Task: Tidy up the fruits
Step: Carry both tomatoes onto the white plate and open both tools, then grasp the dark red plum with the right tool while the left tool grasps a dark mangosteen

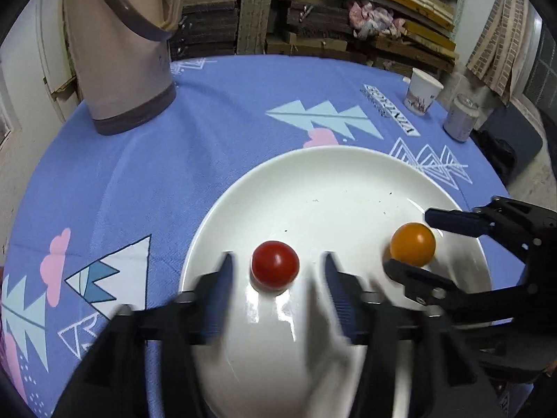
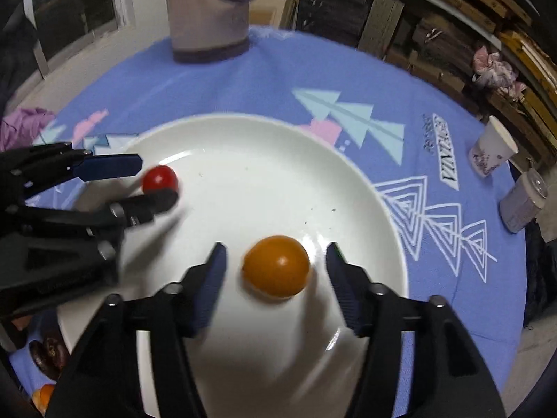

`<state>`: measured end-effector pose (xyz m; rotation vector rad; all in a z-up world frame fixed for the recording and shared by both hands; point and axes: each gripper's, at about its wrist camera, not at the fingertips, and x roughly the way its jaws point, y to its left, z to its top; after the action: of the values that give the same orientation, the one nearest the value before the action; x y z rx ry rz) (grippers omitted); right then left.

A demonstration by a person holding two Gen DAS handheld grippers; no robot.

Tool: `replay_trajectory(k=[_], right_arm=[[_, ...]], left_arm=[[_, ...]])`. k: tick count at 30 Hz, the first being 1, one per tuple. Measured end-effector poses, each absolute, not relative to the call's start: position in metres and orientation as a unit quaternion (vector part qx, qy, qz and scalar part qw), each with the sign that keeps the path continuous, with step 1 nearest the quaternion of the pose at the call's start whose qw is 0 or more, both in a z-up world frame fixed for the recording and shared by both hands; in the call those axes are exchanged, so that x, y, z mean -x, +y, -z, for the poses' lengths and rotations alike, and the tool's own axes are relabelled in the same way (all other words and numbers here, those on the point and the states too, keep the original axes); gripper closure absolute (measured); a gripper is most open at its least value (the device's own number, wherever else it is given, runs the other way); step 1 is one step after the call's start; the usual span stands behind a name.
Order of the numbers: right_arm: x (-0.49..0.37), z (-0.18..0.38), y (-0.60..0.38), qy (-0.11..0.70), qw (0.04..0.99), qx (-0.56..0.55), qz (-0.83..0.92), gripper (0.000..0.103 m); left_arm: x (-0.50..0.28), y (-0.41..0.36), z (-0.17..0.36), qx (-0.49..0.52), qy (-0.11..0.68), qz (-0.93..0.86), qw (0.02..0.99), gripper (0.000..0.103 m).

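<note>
While the tall beige jug point(image 1: 118, 59) stands at the far left of the blue patterned tablecloth point(image 1: 222, 111), the white plate point(image 1: 334, 174) takes up the near middle of the table. Over the left half of the plate, the left gripper point(image 1: 276, 261) has its jaws apart, with the red tomato point(image 1: 275, 264) lying on the plate between the fingers and a gap showing on both sides, so nothing presses on it. To its right, the right gripper point(image 2: 275, 254) is likewise spread, and the orange tomato point(image 2: 276, 266) rests on the plate between its fingers, again clear of both. The two tomatoes lie near each other on the near part of the plate, apart and not touching. Further right, at the far right edge of the cloth, a paper cup point(image 1: 423, 92) stands upright with a pale can point(image 1: 461, 118) just beside it. In the right wrist view, dark fruits point(image 2: 48, 351) and something orange point(image 2: 43, 395) lie at the near left corner, off the plate.
</note>
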<state>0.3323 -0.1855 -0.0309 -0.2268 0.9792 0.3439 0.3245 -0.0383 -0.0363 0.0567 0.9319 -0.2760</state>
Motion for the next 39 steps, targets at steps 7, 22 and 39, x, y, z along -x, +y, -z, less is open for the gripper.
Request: replay_trajectory(k=[7,22,39], right_arm=[[-0.262,-0.004,-0.224,0.416,0.893,0.075,-0.153,0.022],[-0.099,0.034,-0.299,0.432,0.898,-0.002,-0.081,0.012],[-0.108,0.065,-0.282,0.456,0.882,-0.061,-0.104,0.064]], left_arm=[[-0.279,-0.025,0.022,-0.029,0.436,0.155,0.886,0.022],[-0.148,0.028,0.033,0.005,0.43,0.152,0.89,0.006],[-0.116,0.022,0.051,-0.011,0.432,0.147,0.89,0.006]])
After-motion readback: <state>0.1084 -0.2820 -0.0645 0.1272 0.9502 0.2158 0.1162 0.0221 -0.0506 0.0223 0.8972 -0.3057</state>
